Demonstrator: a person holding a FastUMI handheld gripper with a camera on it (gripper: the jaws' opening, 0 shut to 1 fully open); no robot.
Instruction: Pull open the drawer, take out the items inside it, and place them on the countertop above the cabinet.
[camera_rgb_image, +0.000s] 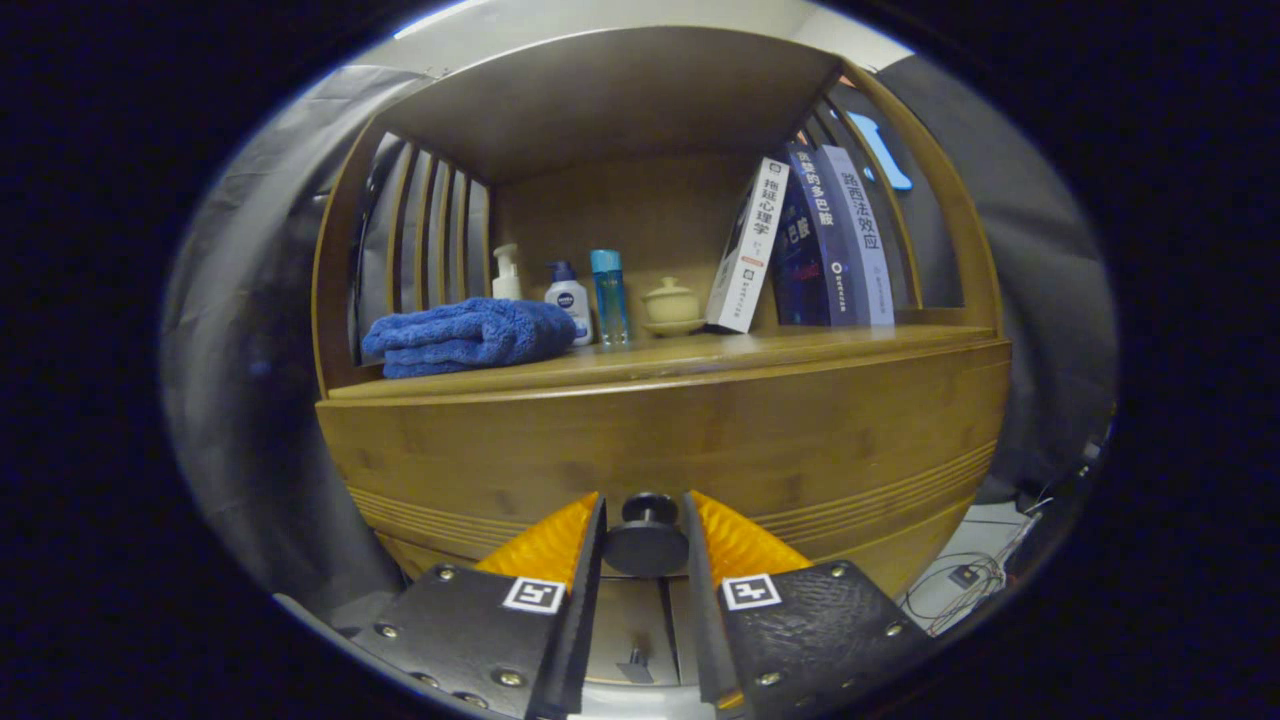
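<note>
The gripper (645, 535) brackets the round dark knob (645, 540) of the smooth bamboo drawer (700, 450) — fingers narrowly parted, seemingly touching it — countertop (800, 345) above partly bare.

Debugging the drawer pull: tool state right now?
Tool: fingers close on either side of the drawer knob, apparently shut on it; drawer not visibly pulled out.

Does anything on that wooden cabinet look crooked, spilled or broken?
Only the books lean sideways rather than standing upright. The folded blue towel, bottles and lidded cup sit tidily, nothing spilled. The gripper has its fingers on either side of the drawer knob.
</note>
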